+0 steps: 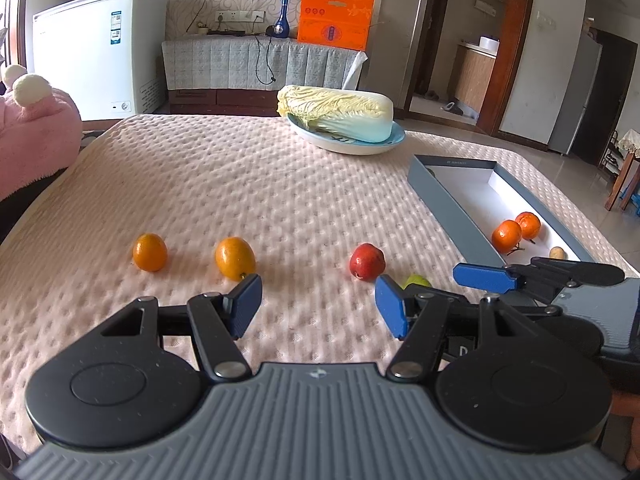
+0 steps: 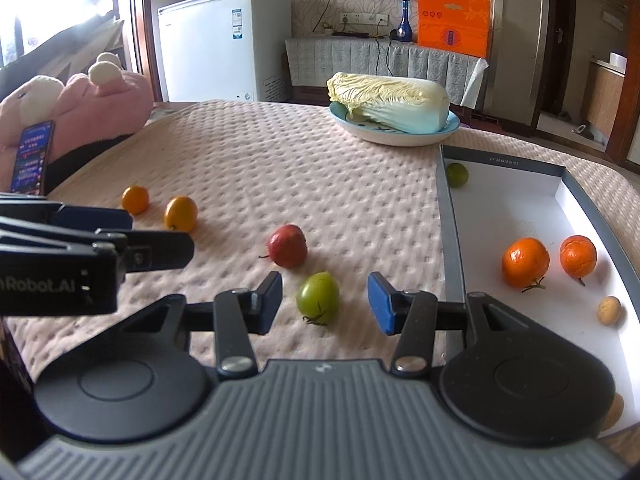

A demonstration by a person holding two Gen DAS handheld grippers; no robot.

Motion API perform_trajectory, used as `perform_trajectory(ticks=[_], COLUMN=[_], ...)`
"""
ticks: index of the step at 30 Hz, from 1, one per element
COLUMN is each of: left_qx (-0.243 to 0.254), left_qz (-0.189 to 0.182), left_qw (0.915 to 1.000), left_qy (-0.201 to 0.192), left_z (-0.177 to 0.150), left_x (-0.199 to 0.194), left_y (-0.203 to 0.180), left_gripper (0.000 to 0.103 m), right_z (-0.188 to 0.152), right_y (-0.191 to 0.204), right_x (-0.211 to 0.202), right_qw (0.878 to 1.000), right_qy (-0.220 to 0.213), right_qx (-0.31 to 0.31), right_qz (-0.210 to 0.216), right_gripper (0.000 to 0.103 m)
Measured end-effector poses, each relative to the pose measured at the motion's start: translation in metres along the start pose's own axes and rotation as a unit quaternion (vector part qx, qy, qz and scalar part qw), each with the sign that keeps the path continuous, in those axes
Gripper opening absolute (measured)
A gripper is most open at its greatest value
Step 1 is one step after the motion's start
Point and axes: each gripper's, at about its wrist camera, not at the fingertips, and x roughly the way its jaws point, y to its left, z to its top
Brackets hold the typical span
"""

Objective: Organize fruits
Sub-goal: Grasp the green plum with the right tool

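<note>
My left gripper [image 1: 318, 306] is open and empty above the pink cloth, with two orange fruits [image 1: 150, 252] [image 1: 235, 258] and a red fruit [image 1: 367, 262] lying just beyond it. My right gripper [image 2: 325, 304] is open, its fingers on either side of a green fruit [image 2: 318, 298] that lies on the cloth; contact is not visible. The red fruit [image 2: 288, 246] lies just beyond it. A grey box [image 2: 448, 240] with a white inside, to the right, holds two tangerines [image 2: 525, 262] [image 2: 578, 255], a green fruit [image 2: 457, 175] and small tan fruits [image 2: 609, 310].
A blue plate [image 1: 394, 142] with a napa cabbage [image 1: 340, 110] stands at the table's far side. A pink plush toy [image 2: 80, 108] and a phone [image 2: 32, 158] sit at the left edge. A white freezer [image 1: 100, 48] and a covered cabinet [image 1: 260, 62] stand behind the table.
</note>
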Motion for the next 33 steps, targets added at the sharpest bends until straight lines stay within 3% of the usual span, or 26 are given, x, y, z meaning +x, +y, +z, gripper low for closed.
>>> perform_trajectory(ticks=[14,18,22,24,33], left_qx=[0.003,0.0,-0.001,-0.001,0.002], left_qz=[-0.001,-0.001,-0.002,-0.003,0.005], left_qw=[1.0,1.0,1.0,1.0,0.9999], left_qy=[0.007,0.009,0.008,0.007,0.009], left_z=[-0.002,-0.002,-0.002,-0.002,-0.002], left_x=[0.002,0.002,0.002,0.002,0.004], left_y=[-0.001,0.002,0.003,0.004,0.005], left_gripper=[0.068,0.068,0.068,0.068,0.068], right_z=[-0.002,-0.003,-0.003,-0.003,-0.003], right_y=[0.001,0.006,0.006,0.006,0.006], right_x=[0.011,0.016,0.019,0.021,0.02], right_qw=[1.0,1.0,1.0,0.999,0.999], right_qy=[0.015,0.024,0.03,0.033,0.038], right_qx=[0.002,-0.007,-0.007,-0.008,-0.014], right_qz=[-0.003,0.003,-0.003,-0.006,-0.001], right_gripper=[0.048,0.036,0.035,0.029,0.028])
